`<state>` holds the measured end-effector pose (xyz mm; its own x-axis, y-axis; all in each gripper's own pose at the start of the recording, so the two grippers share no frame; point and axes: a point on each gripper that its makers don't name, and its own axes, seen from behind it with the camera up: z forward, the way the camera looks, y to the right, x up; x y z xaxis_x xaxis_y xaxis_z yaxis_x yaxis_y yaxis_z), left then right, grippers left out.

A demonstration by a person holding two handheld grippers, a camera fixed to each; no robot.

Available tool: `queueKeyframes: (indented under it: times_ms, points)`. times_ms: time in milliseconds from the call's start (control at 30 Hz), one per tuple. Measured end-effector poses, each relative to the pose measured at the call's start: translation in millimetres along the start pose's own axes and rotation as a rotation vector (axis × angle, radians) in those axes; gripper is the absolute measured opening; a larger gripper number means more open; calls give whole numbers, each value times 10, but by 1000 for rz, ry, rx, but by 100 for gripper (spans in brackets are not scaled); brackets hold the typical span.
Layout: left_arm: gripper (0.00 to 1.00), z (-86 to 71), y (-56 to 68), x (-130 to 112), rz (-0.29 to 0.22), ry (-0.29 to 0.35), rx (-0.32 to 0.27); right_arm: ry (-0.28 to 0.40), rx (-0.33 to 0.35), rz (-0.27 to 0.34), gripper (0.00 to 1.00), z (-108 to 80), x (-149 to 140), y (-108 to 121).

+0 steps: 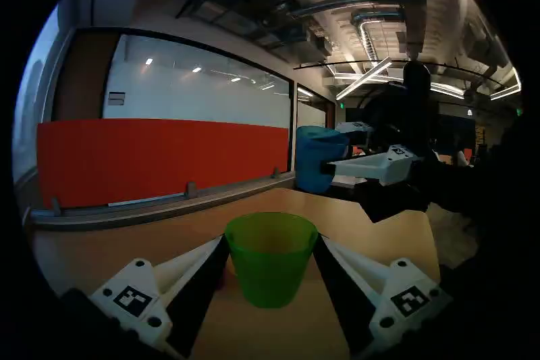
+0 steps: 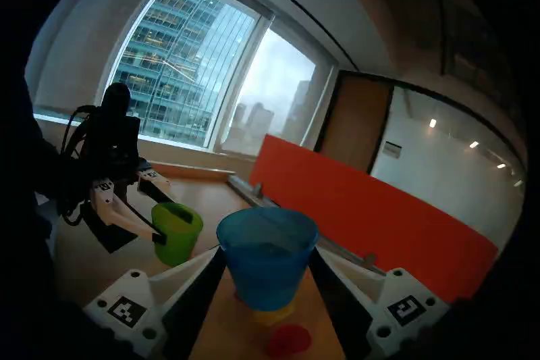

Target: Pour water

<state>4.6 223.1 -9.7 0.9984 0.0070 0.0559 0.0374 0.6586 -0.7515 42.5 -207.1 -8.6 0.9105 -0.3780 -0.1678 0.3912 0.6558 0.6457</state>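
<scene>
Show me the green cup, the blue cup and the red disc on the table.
green cup (image 1: 271, 272), left gripper view, front wall.
blue cup (image 2: 267, 269), right gripper view, front wall.
red disc (image 2: 289, 341), right gripper view, top face.

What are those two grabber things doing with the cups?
A person holds a gripper in each hand. The left gripper grips a green cup above the wooden table, and the right gripper grips a blue cup close by. Both cups are upright, so nothing is pouring yet. The blue cup may have water in it, but that is hard to tell. A red disc lies on the table below it.
</scene>
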Motion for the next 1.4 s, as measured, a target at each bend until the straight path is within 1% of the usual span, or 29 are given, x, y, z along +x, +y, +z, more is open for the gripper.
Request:
queueKeyframes:
  times_ms: [200, 567, 967, 1167, 1400]
  points:
    - [87, 17, 92, 54, 4, 10, -18, 6, 1, -54, 87, -13, 118, 29]
    - [87, 70, 193, 92, 3, 19, -36, 2, 15, -191, 87, 31, 318, -5]
    - [87, 133, 258, 95, 4, 26, -49, 15, 11, -335, 87, 154, 576, 42]
    - [87, 163, 273, 94, 4, 26, -54, 12, 0, -411, 87, 202, 650, 72]
    - [87, 178, 308, 108, 7, 24, -61, 10, -15, -476, 87, 261, 704, 111]
